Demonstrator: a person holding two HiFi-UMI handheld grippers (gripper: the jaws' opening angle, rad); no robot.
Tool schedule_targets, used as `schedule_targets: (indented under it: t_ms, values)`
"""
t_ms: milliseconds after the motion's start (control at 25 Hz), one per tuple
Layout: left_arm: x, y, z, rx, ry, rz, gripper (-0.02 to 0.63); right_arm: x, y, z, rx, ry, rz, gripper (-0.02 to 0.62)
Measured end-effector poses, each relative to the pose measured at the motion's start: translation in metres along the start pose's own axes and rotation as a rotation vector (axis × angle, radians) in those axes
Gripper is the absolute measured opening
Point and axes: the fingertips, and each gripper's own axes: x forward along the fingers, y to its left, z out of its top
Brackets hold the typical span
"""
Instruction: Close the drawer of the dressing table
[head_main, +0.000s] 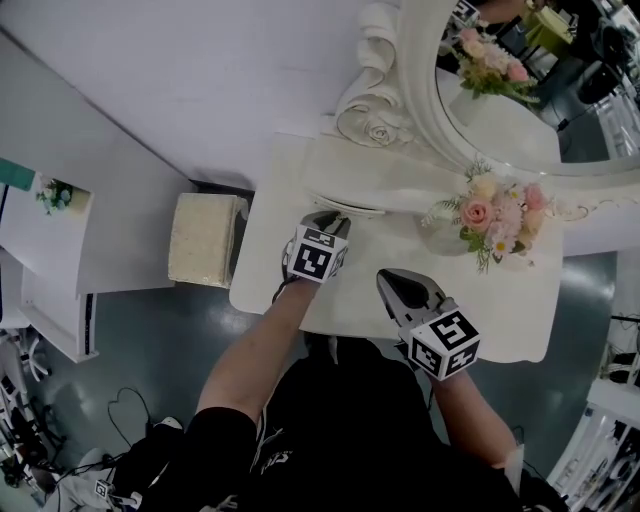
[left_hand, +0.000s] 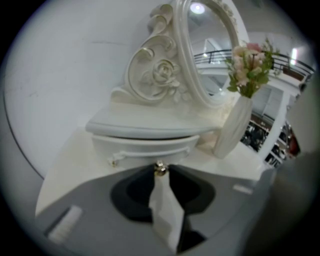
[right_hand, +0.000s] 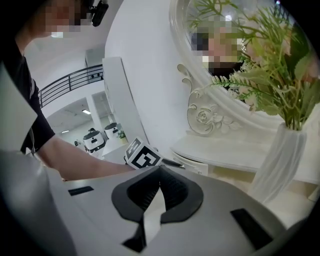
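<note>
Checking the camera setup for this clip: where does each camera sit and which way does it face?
Head view: on the person's head, looking steeply down at the dressing table; left forearm, right forearm, left tongs and right tongs show.
Left gripper view: on the left tongs, facing the drawer; own jaws closed on its knob.
Right gripper view: on the right tongs, facing the mirror and vase; own shut jaws and the left forearm show.
Shared: both gripper views show vase and mirror.
</note>
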Motion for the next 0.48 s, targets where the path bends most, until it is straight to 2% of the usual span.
schedule_targets:
  t_ms: [480]
  values:
    - [0.012, 0.006, 0.012, 0.035, 0.007, 0.012, 0.098, -0.008, -0.008, 0.000, 0.013, -0.007, -0.021, -0.005]
